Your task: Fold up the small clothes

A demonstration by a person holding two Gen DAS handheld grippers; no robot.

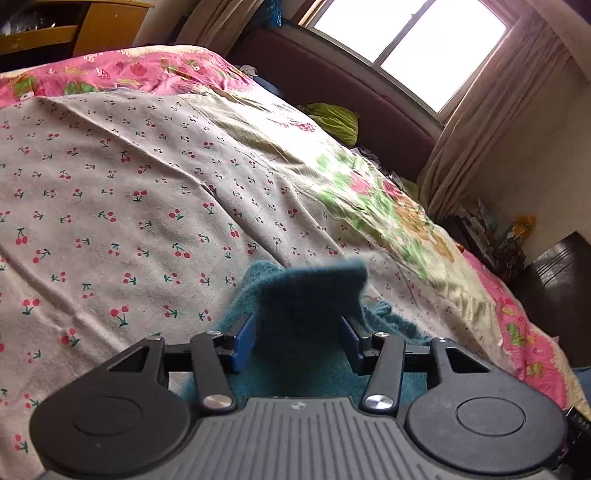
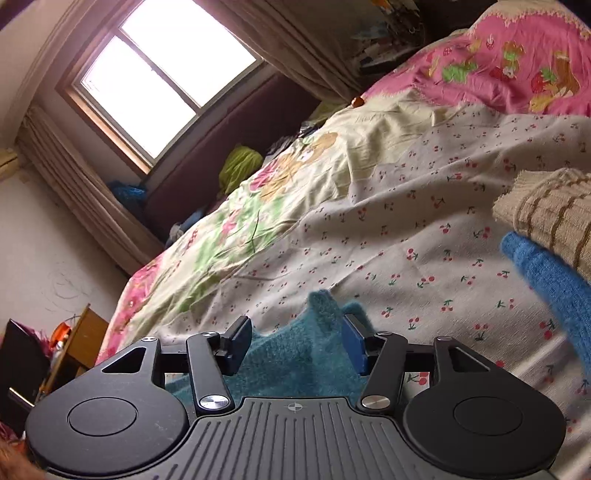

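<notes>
Setting: a bedroom in a home. A bed (image 1: 147, 192) fills most of both views, spread with a cherry-print sheet (image 1: 110, 177) over a pink cartoon-print cover (image 1: 147, 70). Dark padded headboard (image 1: 332, 77) at the far end, under a bright window (image 1: 406, 44) with beige curtains (image 1: 491, 122). Folded knitwear (image 2: 554, 218) lies on the bed at right. Wooden furniture (image 1: 107, 26) stands beside the bed, cluttered shelves in the corner.

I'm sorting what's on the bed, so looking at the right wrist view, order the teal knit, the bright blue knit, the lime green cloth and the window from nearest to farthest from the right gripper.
1. Teal knit, between the fingers of the right gripper.
2. Bright blue knit, on the right, under a striped beige piece.
3. Lime green cloth, at the bed's far edge.
4. Window, on the far wall.
</notes>
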